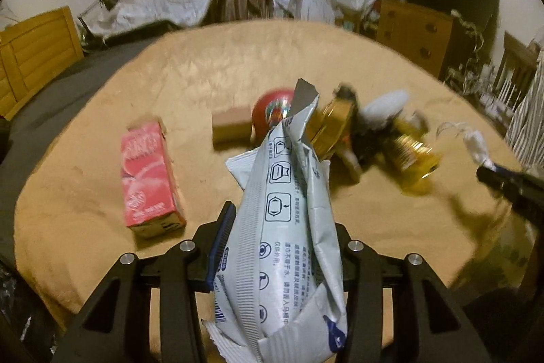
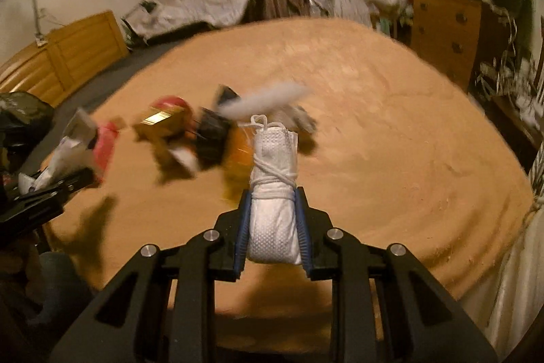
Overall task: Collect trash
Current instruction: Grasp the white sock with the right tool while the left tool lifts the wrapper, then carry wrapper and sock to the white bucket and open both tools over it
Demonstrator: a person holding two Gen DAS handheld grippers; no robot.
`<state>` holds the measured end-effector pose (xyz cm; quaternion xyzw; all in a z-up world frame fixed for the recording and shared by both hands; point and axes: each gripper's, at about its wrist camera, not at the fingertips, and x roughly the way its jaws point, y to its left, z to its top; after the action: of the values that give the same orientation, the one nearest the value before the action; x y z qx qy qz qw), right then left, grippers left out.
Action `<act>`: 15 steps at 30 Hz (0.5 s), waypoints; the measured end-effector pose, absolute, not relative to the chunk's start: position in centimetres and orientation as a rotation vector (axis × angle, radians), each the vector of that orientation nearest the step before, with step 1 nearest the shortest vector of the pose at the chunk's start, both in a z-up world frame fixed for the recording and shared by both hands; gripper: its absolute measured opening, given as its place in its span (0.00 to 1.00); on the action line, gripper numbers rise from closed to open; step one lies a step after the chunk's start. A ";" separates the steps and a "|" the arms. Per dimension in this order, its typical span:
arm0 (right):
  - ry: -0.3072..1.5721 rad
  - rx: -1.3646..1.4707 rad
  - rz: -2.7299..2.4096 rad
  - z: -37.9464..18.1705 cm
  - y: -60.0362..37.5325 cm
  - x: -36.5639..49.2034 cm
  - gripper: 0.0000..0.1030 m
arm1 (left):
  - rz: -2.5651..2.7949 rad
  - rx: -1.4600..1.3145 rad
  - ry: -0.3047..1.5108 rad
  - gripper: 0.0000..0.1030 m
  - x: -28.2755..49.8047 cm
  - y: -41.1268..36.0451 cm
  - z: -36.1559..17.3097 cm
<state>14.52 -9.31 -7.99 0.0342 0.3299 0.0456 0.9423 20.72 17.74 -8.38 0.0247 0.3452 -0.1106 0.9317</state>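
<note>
Where the tan blanket (image 2: 391, 131) spreads to the right of the clutter, it lies bare out to its rounded far edge, with wooden drawers (image 2: 445, 33) and covered furniture close behind that edge. On the left a grey strip (image 1: 68, 80) runs between the blanket and a wooden panel (image 1: 34, 50).

Closed on a crumpled white wrapper (image 1: 289, 227), the left gripper (image 1: 277, 220) holds it upright between blue pads, the wrapper's torn top hiding part of the pile beyond. Just left of it a pink carton (image 1: 148, 172) lies on the blanket, apart from a small brown box (image 1: 231, 125) and a red round thing (image 1: 272, 108).

The right gripper (image 2: 273, 210) pinches a rolled white mask (image 2: 275, 193), tied with its own string, above the blanket's near middle.

Ahead of both grippers the remaining trash sits bunched: gold cans (image 1: 408, 152), a black piece (image 2: 210, 138) and a white blurred wad (image 2: 268, 99), touching or overlapping; blur keeps finer detail from showing. A dark bag (image 2: 20, 118) shows at the right view's left edge.
</note>
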 end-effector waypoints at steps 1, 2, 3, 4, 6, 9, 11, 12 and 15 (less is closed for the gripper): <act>0.649 0.069 0.103 -7.3 -8.6 13.9 0.23 | -0.227 0.048 0.683 0.45 19.8 17.7 -7.7; 0.623 0.068 0.112 -6.5 -8.1 13.2 0.23 | -0.228 0.044 0.652 0.45 18.7 17.5 -6.6; 0.587 0.064 0.116 -5.4 -7.4 12.4 0.23 | -0.233 0.039 0.625 0.45 17.7 17.4 -5.6; 0.559 0.065 0.122 -4.6 -7.0 11.8 0.23 | -0.237 0.035 0.601 0.45 16.9 17.2 -4.8; 0.502 0.063 0.135 -2.7 -6.1 10.7 0.23 | -0.247 0.026 0.540 0.45 14.8 16.7 -2.7; 0.412 0.033 0.133 -0.3 -4.8 8.9 0.23 | -0.264 0.021 0.455 0.45 12.2 16.0 0.1; 0.371 0.022 0.124 0.8 -4.5 8.0 0.23 | -0.272 0.021 0.404 0.45 10.6 15.7 1.6; 0.347 0.012 0.118 1.4 -4.3 7.5 0.23 | -0.275 0.019 0.380 0.45 9.8 15.6 2.4; 0.316 -0.009 0.107 2.1 -4.0 6.7 0.23 | -0.285 0.001 0.337 0.45 8.0 15.3 4.3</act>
<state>6.71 -4.01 2.14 -0.0043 0.1571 0.0531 0.9861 8.04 15.34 4.28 0.0005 0.1670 -0.1415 0.9758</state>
